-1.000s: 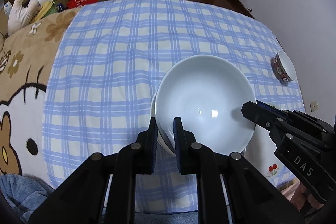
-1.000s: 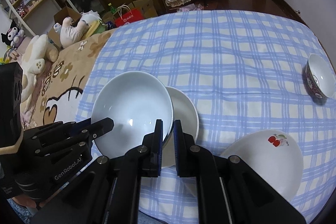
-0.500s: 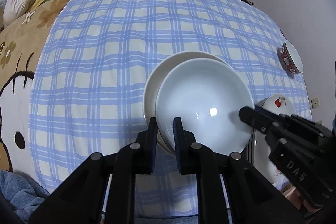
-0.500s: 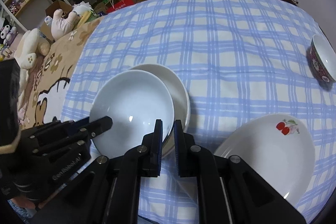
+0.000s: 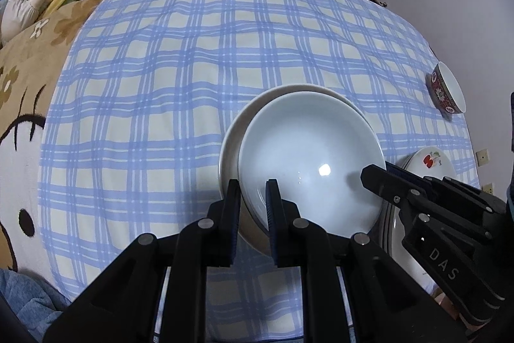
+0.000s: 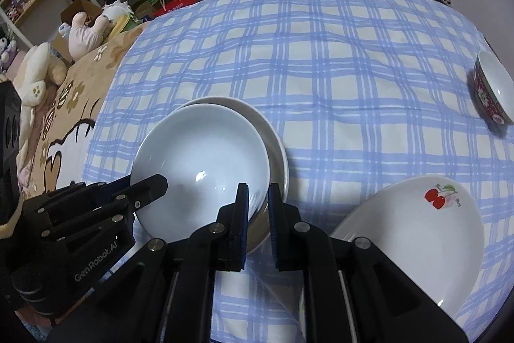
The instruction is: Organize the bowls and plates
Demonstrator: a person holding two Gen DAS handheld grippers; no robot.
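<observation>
White letters "DAS" stand on the black plastic body of the right tongs (image 5: 374,179), seen from the left wrist. "GenRobot.AI" is printed in white on the black plastic body of the left tongs (image 6: 160,182), seen from the right wrist.

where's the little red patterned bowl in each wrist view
Left wrist: the red patterned bowl sits at the far right edge, on the checked cloth.
Right wrist: the same bowl is at the right edge, upper half.
Shared landmark: the cherry plate lies nearer the cameras than the bowl in both.
</observation>
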